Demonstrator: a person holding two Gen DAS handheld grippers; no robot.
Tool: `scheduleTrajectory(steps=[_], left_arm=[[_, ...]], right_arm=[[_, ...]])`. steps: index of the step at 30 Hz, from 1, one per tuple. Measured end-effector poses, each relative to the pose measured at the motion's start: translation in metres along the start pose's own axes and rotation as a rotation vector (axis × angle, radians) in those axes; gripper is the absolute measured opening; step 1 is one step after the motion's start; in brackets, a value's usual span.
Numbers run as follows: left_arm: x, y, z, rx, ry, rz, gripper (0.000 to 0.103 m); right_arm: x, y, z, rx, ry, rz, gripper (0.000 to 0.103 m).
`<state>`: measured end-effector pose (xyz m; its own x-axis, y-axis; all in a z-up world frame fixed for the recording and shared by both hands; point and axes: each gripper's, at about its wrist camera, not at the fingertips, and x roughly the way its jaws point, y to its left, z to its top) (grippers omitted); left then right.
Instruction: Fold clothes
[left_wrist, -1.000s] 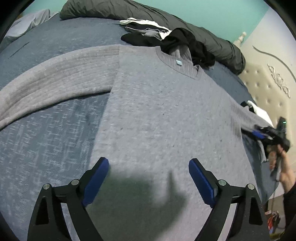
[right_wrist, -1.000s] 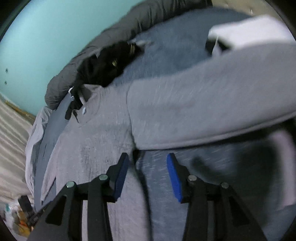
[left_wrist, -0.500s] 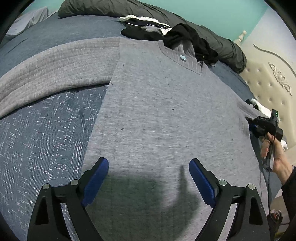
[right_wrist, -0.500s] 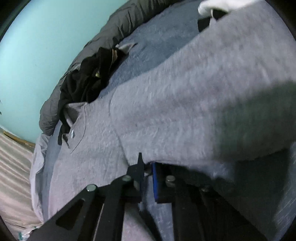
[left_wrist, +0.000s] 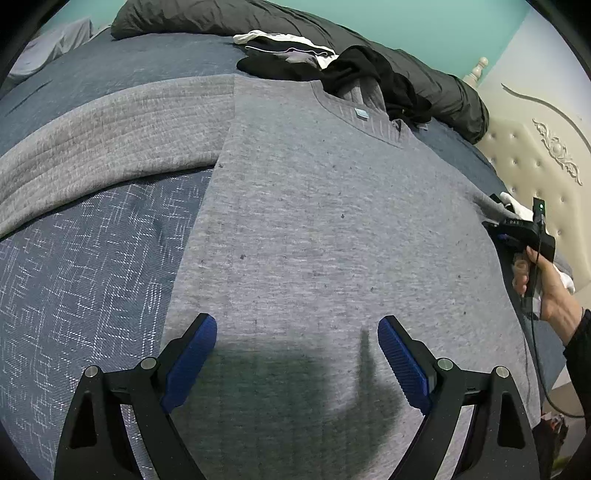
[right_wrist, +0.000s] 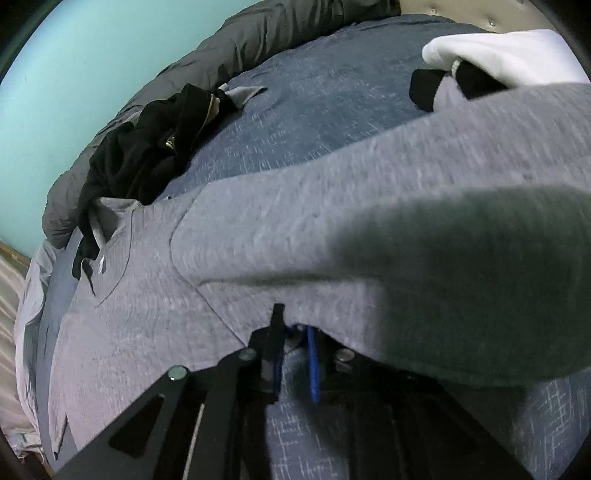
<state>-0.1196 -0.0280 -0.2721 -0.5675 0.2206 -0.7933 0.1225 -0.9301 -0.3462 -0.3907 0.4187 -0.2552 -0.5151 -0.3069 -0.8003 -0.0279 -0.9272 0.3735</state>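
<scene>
A grey sweater (left_wrist: 332, 221) lies flat on the blue bedcover (left_wrist: 74, 277), neck at the far side, one sleeve (left_wrist: 110, 140) spread to the left. My left gripper (left_wrist: 295, 325) hovers open over its lower body with nothing between the pads. In the left wrist view a hand (left_wrist: 546, 288) holds my right gripper (left_wrist: 495, 230) at the sweater's right edge. Up close, my right gripper (right_wrist: 293, 325) sits under the other sleeve (right_wrist: 369, 221) near the armpit. Its jaws stand narrow and are opening slightly, with the sleeve's lower edge pinched between the fingertips.
A heap of black clothes (left_wrist: 369, 74) and a dark grey duvet (left_wrist: 443, 92) lie beyond the sweater's neck. A cream tufted headboard (left_wrist: 535, 166) stands at the right. A white garment (right_wrist: 498, 55) with black parts rests past the sleeve's end.
My right gripper went from open beside the armpit to nearly shut at the sleeve's lower edge, moving in under the sleeve. The left gripper stayed open in almost the same place.
</scene>
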Motion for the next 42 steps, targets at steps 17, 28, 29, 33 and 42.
scheduleTrajectory(steps=[17,28,29,33,42], left_arm=[[-0.017,0.008,0.005,-0.020,-0.022,0.004,0.092],[-0.069,0.062,0.031,-0.100,-0.017,0.083,0.093],[-0.076,0.073,0.034,-0.109,-0.020,0.102,0.093],[-0.108,0.127,0.043,-0.183,-0.039,0.159,0.093],[-0.164,0.245,0.035,-0.359,-0.078,0.290,0.093]], right_arm=[[-0.043,0.035,-0.068,-0.019,0.023,0.105,0.036],[-0.076,0.070,-0.122,-0.105,-0.113,0.204,0.036],[-0.074,0.072,-0.125,-0.110,-0.099,0.215,0.036],[-0.079,0.081,-0.131,-0.147,-0.100,0.246,0.036],[-0.082,0.086,-0.130,-0.151,-0.113,0.274,0.036]])
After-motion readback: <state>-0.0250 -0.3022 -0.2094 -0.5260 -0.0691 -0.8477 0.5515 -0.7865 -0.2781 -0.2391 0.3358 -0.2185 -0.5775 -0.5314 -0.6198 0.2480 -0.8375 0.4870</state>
